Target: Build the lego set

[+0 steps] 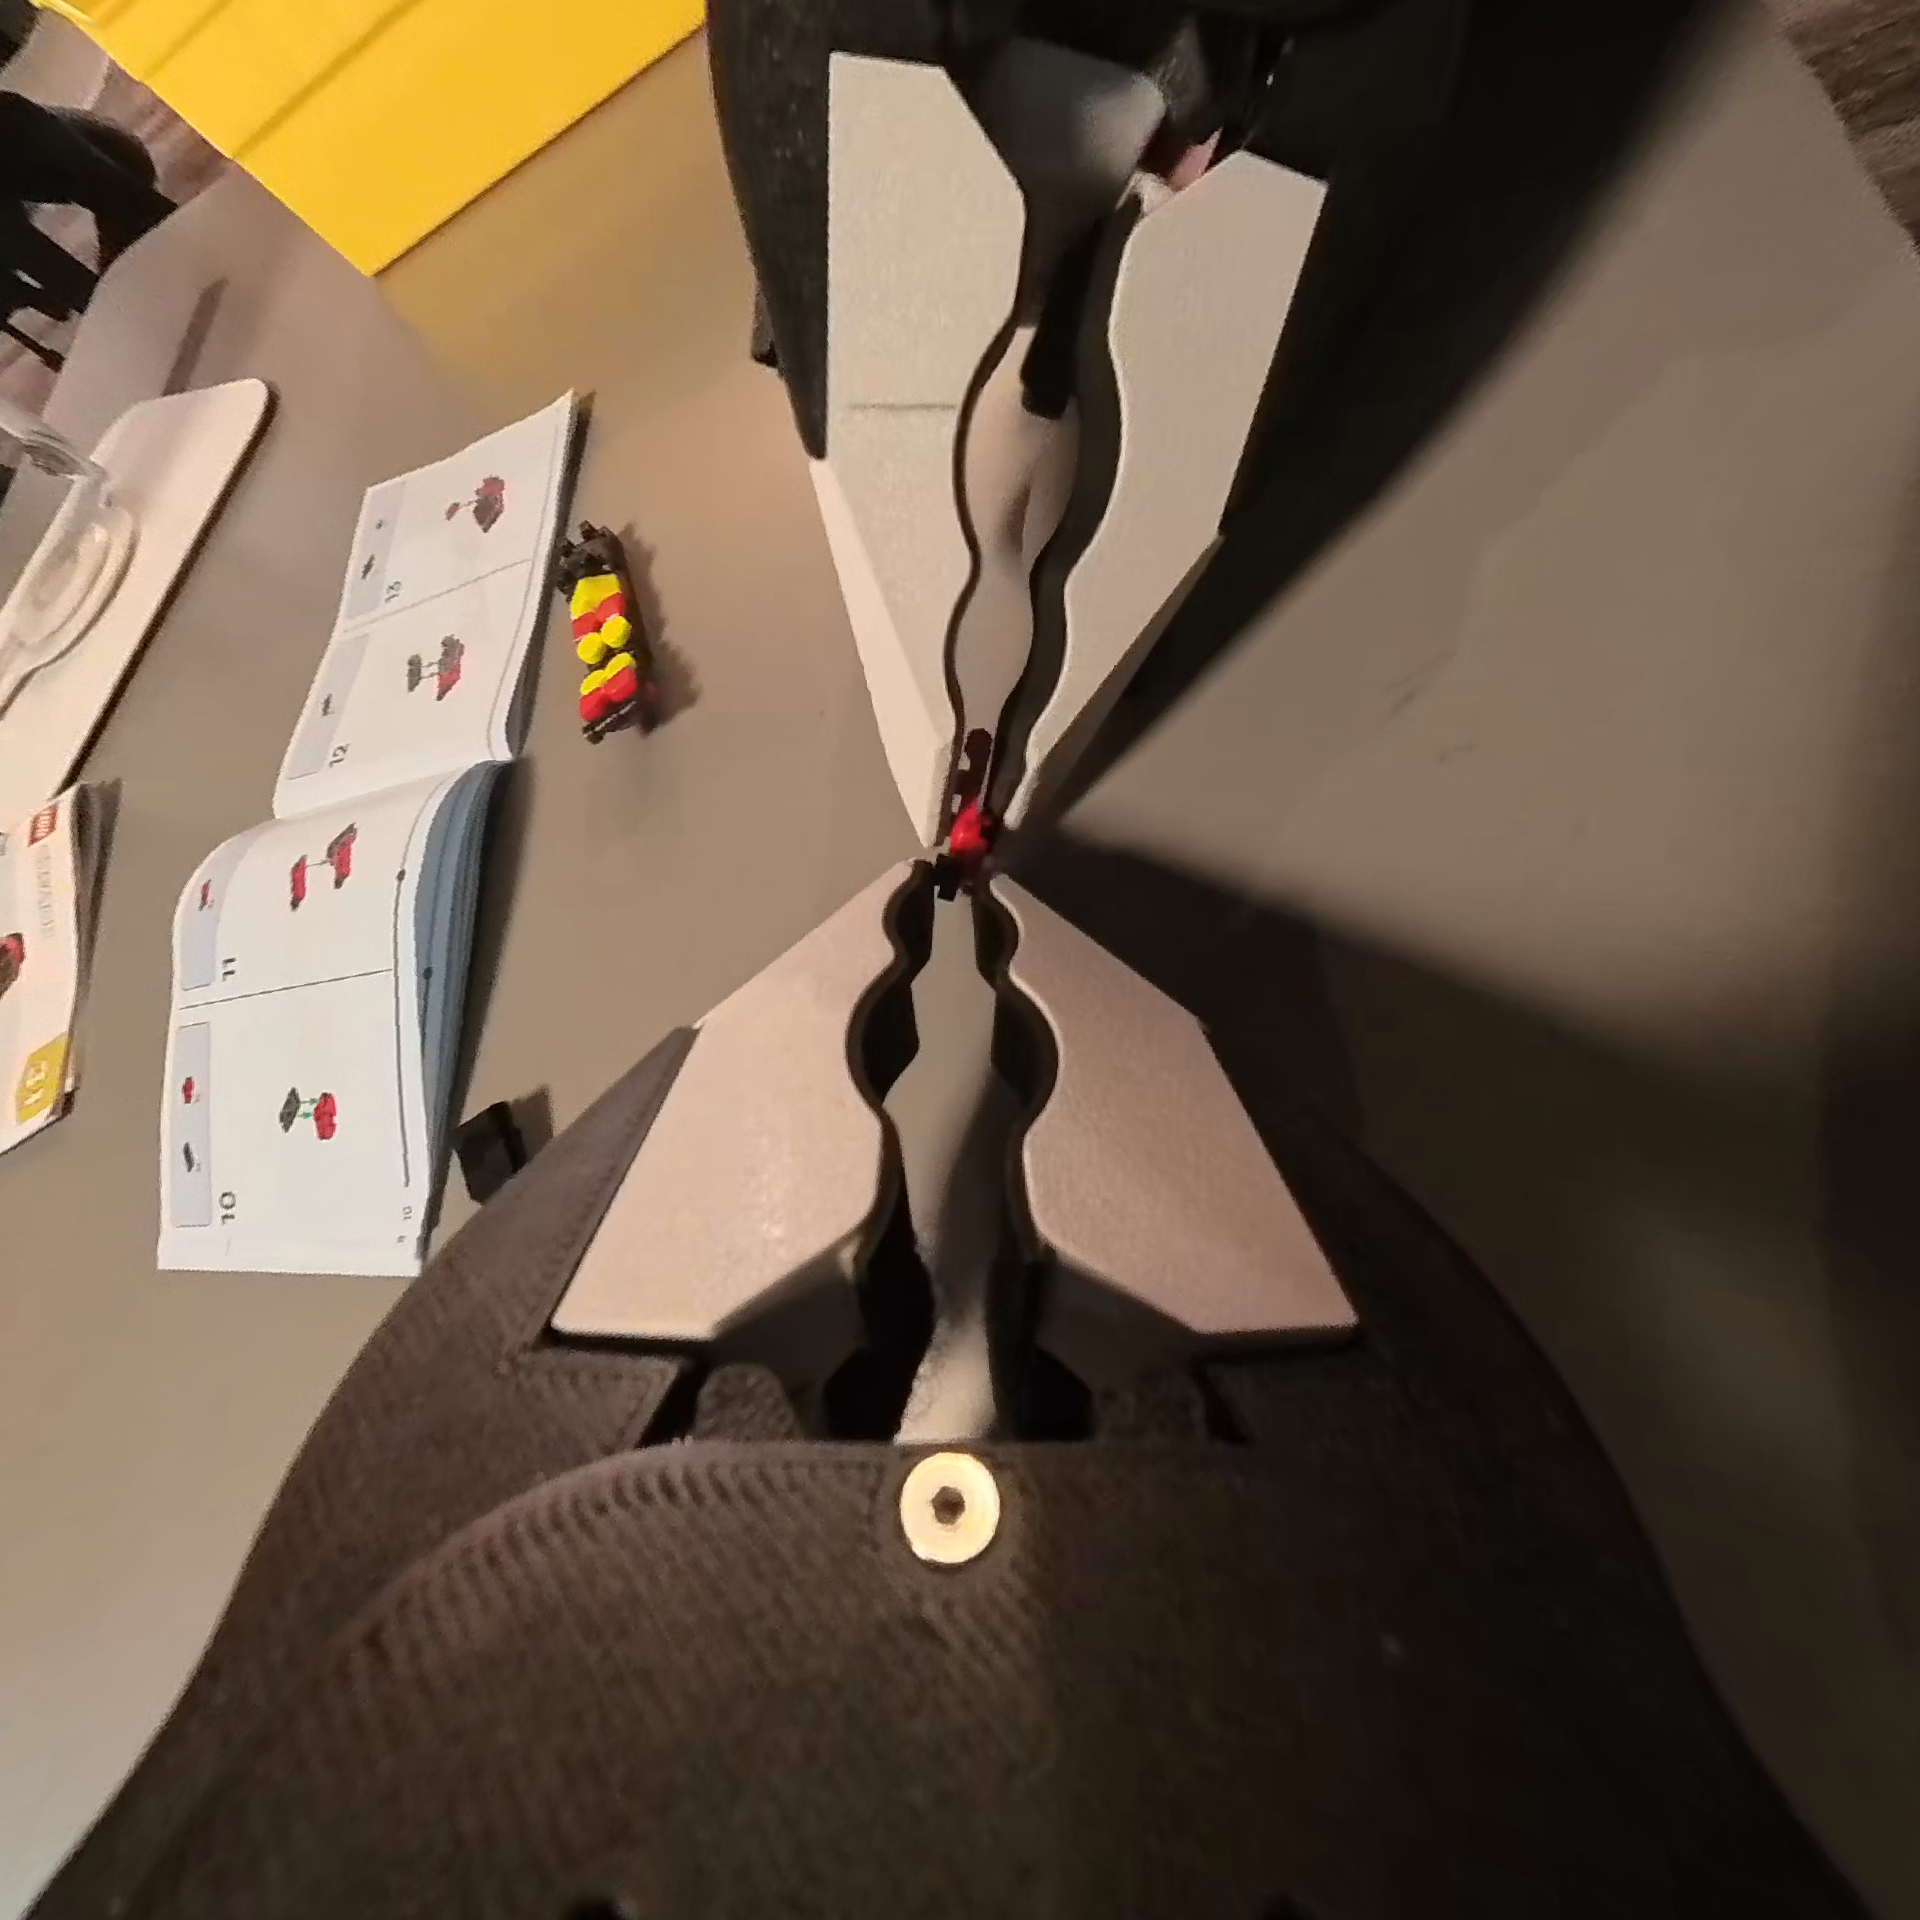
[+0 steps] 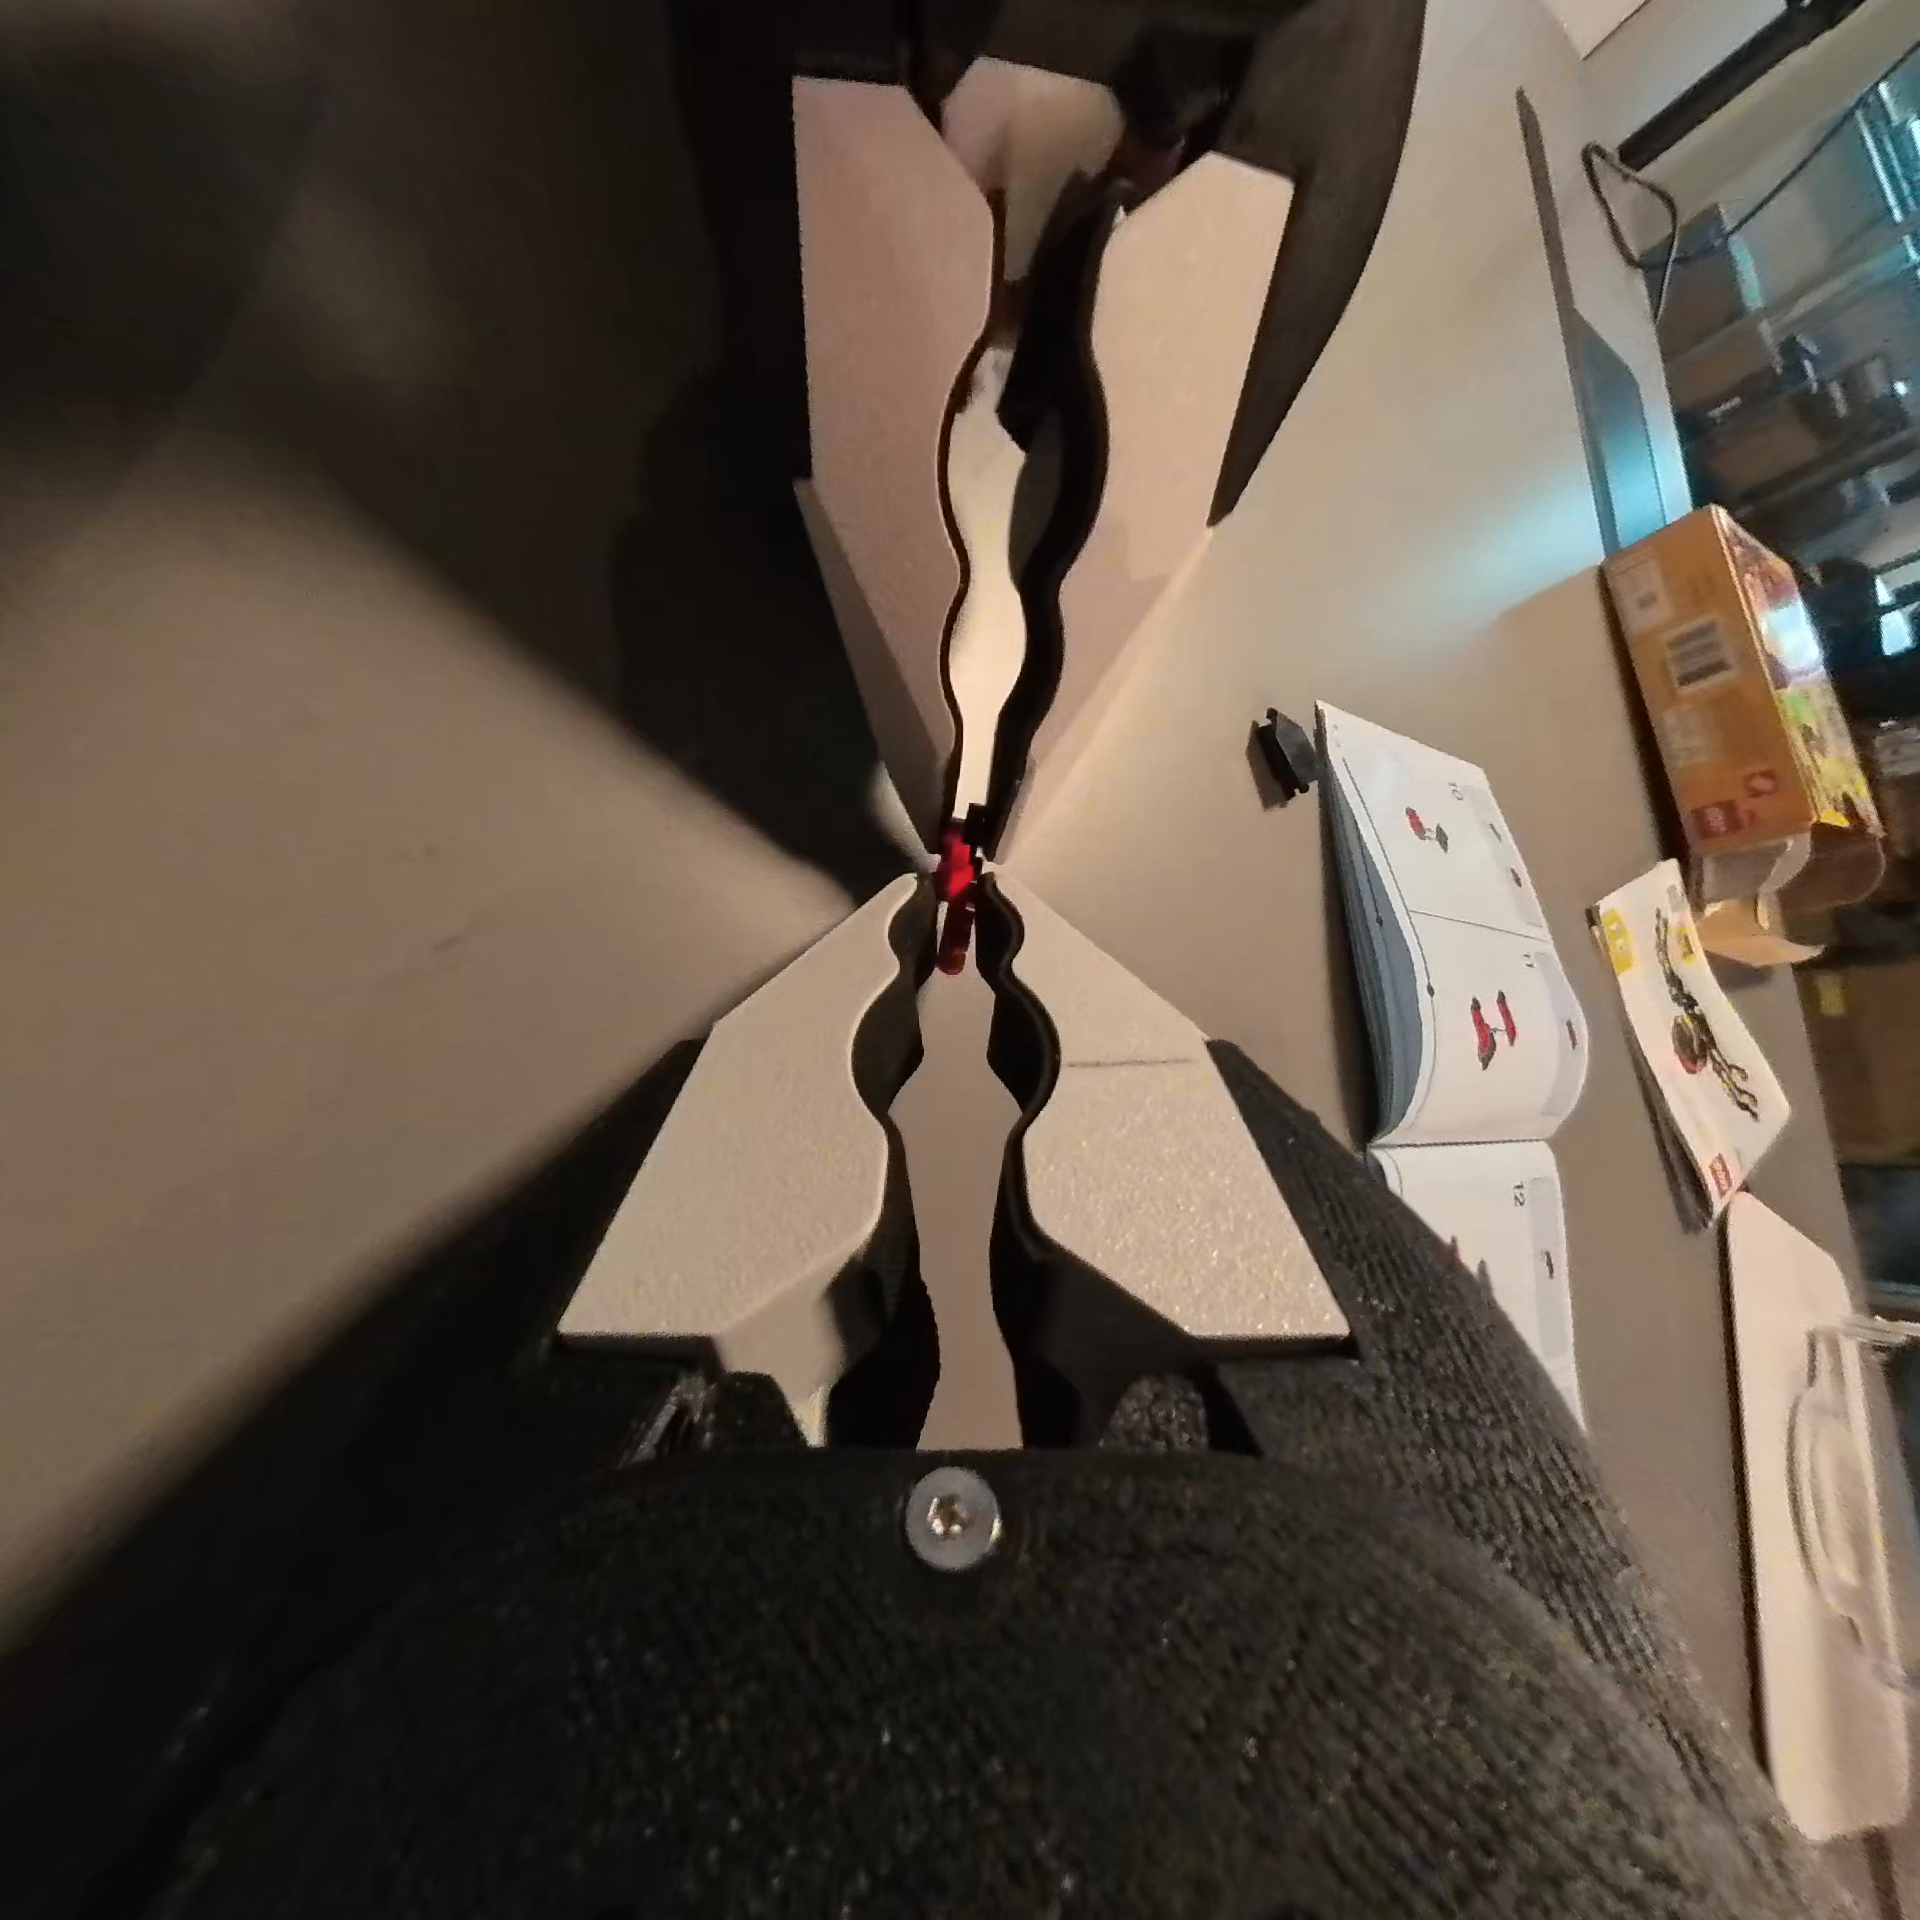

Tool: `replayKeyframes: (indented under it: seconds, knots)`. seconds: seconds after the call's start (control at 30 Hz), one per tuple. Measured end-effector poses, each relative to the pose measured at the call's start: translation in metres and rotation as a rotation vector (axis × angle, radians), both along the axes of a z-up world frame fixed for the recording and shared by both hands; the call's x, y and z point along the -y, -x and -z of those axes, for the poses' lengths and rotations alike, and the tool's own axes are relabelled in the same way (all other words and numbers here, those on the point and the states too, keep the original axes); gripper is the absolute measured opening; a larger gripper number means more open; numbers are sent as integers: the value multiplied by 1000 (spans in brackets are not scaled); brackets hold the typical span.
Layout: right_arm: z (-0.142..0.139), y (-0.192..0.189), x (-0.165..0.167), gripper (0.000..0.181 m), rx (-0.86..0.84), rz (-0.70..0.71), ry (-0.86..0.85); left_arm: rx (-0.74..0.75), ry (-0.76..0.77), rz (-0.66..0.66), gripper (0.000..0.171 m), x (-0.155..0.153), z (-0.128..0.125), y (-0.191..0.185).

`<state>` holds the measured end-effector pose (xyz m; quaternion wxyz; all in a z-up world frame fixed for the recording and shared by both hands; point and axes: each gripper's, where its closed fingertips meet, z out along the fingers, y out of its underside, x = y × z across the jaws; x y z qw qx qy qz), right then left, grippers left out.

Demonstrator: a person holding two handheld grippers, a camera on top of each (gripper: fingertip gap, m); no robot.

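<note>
mating two tiny lego bits tip to tip above the grey table (image 1: 312,1507), both grippers facing each other nose to nose. instruction booklet (image 1: 343,997) is lying open and flat on the table, off toward one long edge in the left wrist view, with a second leaflet (image 1: 42,966) just beside it and a light flat board (image 1: 135,520) with something glassy on it farther along. lego box (image 2: 1725,696) is sitting past the booklet near the table's far edge in the right wrist view. yellow-red-black sub-build (image 1: 608,644) is resting on the table just beside the booklet's edge, well apart from the grippers. loose black piece (image 1: 494,1143) is lying near the booklet's other corner.

left gripper (image 1: 951,883) is pinching closed on a small black piece (image 1: 948,888). right gripper (image 2: 961,914) is clamping closed on a small red piece (image 2: 954,868), which is touching the black one.

judgement: step looks like pressing red onto black. doing it well means keeping both tips lined up on one axis, pushing straight with no twist, and holding both grips firm, since the pieces are barely held at the very tips and could pop out sideways.
</note>
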<state>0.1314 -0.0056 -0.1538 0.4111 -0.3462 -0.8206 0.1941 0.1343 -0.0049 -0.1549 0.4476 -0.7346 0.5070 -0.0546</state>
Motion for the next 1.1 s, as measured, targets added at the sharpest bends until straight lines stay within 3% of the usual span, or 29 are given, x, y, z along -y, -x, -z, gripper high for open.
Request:
replayKeyframes:
  seconds: [0.17, 0.3, 0.63, 0.8, 0.97, 1.1]
  knots:
    - [-2, 4, -3, 6, -50, 11, 24, -40, -69, -8, 7, -4, -1, 4]
    - [-7, 3, -12, 34, -75, 42, 68, -85, -188, -23, 7, -9, -10, 9]
    - [-15, 1, -8, 3, -129, -2, -1, -134, -235, -4, 7, -8, -8, 10]
    - [-15, -1, -7, 4, -115, 1, 94, -120, -273, 39, 8, -2, -14, 7]
    - [-23, -4, -1, 5, -147, -44, 162, -6, -267, 91, 7, 6, -26, 2]
    - [-55, -15, -49, 33, -322, 113, 176, 5, -258, 42, 7, 6, -28, 13]
